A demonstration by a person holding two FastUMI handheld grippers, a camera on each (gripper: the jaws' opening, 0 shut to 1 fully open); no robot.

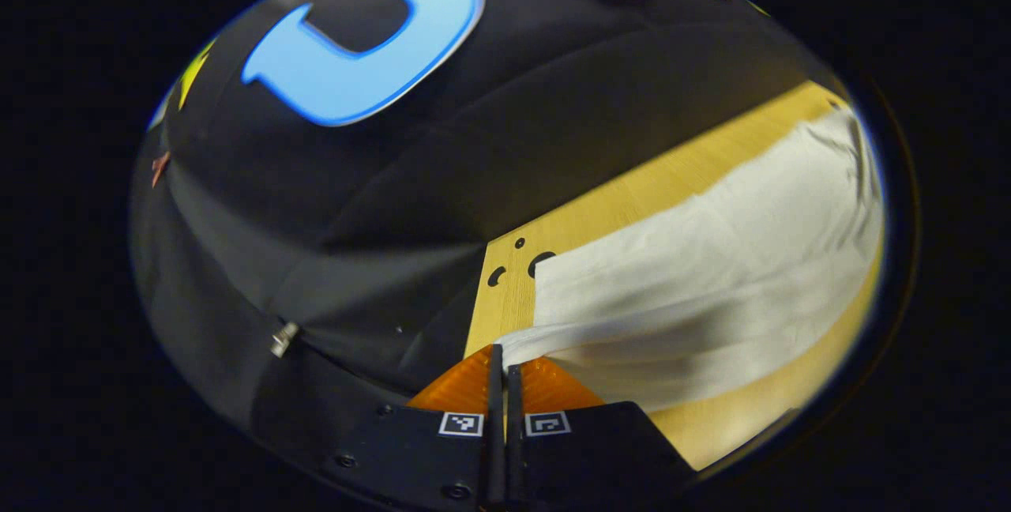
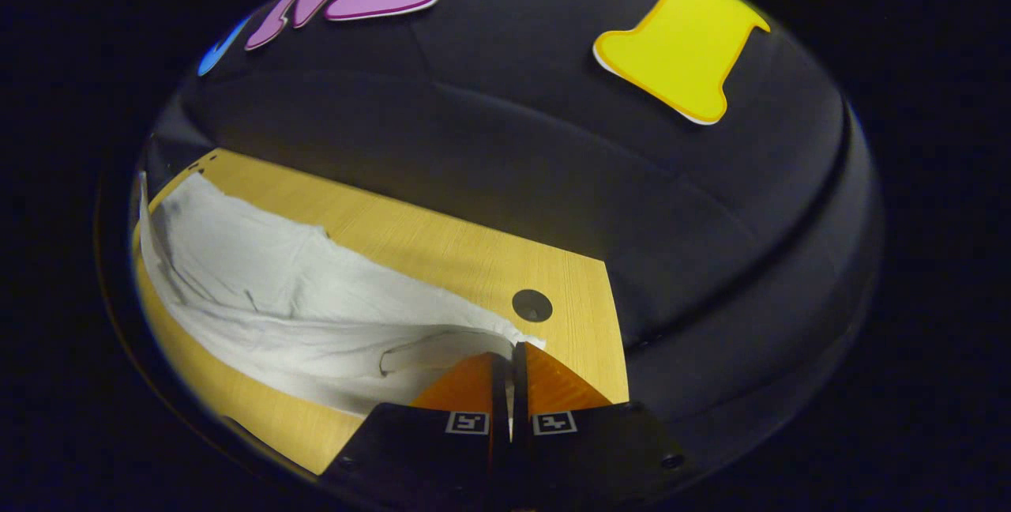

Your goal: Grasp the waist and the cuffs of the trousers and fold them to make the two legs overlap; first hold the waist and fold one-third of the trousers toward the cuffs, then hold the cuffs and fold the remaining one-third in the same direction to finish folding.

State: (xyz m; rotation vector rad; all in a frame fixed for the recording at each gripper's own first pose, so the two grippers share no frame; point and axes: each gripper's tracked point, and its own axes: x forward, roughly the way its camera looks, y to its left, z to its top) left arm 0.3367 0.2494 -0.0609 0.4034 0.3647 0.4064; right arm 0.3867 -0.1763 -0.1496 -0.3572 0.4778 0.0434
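White trousers (image 1: pixel 695 275) lie stretched lengthwise across a light wooden table (image 1: pixel 632 188). In the left gripper view my left gripper (image 1: pixel 503 358) is shut on one end of the trousers, and a pulled-up fold of cloth runs from its fingertips to the right. In the right gripper view my right gripper (image 2: pixel 509 354) is shut on the other end of the trousers (image 2: pixel 300 291), where a pocket seam shows; a sliver of white cloth sits between its fingers. The cloth lifts slightly at both pinched ends and sags flat on the table (image 2: pixel 442 243) in between.
Small round holes (image 1: pixel 540 261) pierce the table near its corner by the left gripper, and a round hole (image 2: pixel 531 305) lies just beyond the right gripper. The table's edges run close behind both grippers, with the black booth wall beyond.
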